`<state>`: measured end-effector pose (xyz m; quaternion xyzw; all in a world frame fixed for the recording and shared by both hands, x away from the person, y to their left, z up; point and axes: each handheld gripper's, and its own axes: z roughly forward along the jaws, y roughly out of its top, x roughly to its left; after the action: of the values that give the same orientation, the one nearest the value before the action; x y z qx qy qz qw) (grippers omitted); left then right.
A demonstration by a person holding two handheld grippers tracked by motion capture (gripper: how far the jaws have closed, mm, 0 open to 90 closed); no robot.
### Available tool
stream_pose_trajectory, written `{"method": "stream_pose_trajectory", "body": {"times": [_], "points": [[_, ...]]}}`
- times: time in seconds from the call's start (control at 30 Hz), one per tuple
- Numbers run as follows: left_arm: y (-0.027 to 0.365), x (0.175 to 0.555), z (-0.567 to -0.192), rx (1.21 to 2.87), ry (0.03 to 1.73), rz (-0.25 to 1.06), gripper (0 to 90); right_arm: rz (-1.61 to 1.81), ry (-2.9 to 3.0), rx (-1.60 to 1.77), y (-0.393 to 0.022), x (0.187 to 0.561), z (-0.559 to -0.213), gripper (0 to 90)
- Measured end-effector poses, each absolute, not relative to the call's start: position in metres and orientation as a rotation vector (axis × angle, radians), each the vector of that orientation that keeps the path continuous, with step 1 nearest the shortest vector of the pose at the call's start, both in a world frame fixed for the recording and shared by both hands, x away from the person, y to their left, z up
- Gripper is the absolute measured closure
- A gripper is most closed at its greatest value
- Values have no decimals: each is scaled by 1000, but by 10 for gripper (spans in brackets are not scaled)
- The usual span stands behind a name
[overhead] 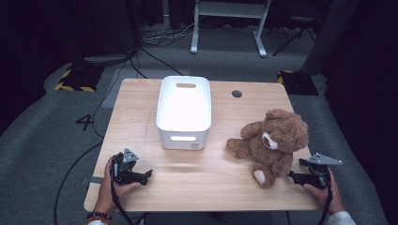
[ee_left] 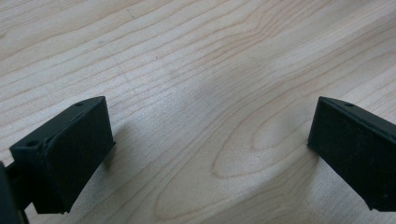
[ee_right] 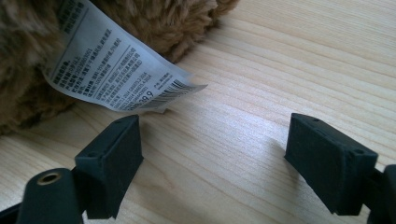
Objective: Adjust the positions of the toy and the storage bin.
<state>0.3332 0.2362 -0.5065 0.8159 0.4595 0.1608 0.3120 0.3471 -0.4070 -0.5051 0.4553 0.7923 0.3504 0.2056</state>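
Observation:
A brown teddy bear sits on the right side of the wooden table, facing left. A white bin stands at the table's middle back. My right gripper rests just right of the bear's lower body, open, with nothing between its jaws. In the right gripper view my right gripper hovers over bare wood, and the bear's fur and its white printed tag lie just ahead on the left. My left gripper sits at the front left, open; in the left gripper view my left gripper is over bare wood.
A round cable hole is in the table top at the back right. Beyond the table, cables lie on the grey carpet by a white desk frame. Yellow-black striped bases stand at the back left and right.

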Motion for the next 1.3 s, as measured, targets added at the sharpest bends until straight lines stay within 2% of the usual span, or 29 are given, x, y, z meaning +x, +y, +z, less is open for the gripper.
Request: {"method": "stream_pose_trajectory", "body": {"times": [0.27,0.33,0.37,0.43,0.47,1.03,1.3], "points": [[235,332,-506,2146,1212,431,10,976,2210,1267,-407,347,-505,183],[233,333,-504,2113,1206,444,157,976,2208,1270,-407,347,-505,183],[233,333,-504,2113,1206,444,191,976,2208,1270,-407,347,-505,183],[231,334,-502,2125,1196,434,152,976,2207,1271,-407,347,-505,183],[230,334,-500,2111,1186,438,177,976,2208,1271,-407,347,-505,183],[212,331,-448,1998,1060,536,168,977,2209,1268,-407,346,-505,183],[212,336,-430,1919,1036,537,167,977,2209,1268,-407,346,-505,183]]}}
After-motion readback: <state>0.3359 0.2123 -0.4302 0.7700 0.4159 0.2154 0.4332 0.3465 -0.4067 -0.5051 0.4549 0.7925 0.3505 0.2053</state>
